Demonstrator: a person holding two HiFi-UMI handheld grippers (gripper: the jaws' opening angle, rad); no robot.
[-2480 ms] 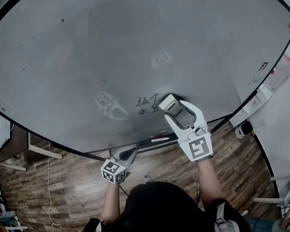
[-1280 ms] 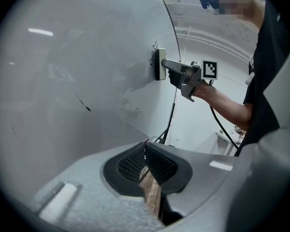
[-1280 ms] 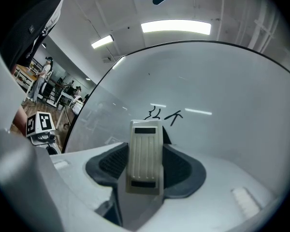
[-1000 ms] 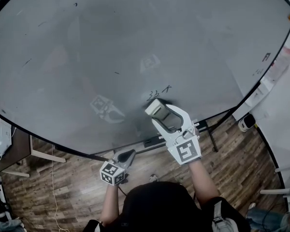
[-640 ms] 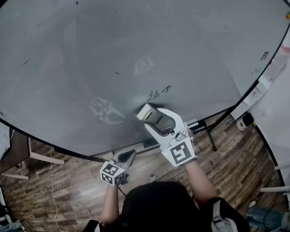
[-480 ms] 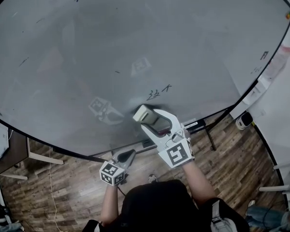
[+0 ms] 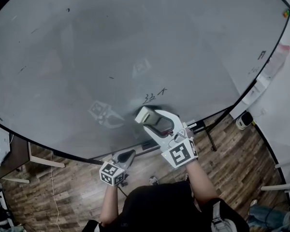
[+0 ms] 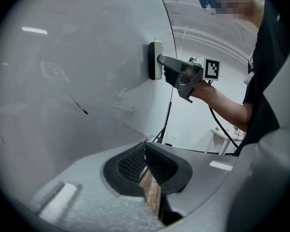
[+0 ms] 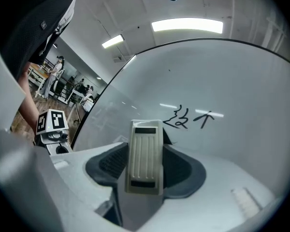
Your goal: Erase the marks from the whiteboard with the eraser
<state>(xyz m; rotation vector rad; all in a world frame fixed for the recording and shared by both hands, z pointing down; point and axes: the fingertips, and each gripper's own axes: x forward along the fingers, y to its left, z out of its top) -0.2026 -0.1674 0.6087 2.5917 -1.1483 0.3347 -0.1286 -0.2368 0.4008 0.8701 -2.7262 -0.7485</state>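
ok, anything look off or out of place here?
Nothing stands out. The beige ribbed eraser sits straight in the right gripper, flat against the grey whiteboard, close beside the black handwritten marks.

Right arm reaching far forward, the white plastic right gripper (image 7: 152,121) has its fingers (image 9: 186,170) clamped on a beige ribbed eraser (image 9: 145,156); the grey left gripper (image 7: 129,154), fingers (image 8: 130,163) pressed together, hangs low and near.

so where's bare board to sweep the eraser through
Mostly bare board runs wide above and right of the marks, up to the whiteboard frame. It is tight just below the marks, where the eraser in the right claw sits near the bottom edge.
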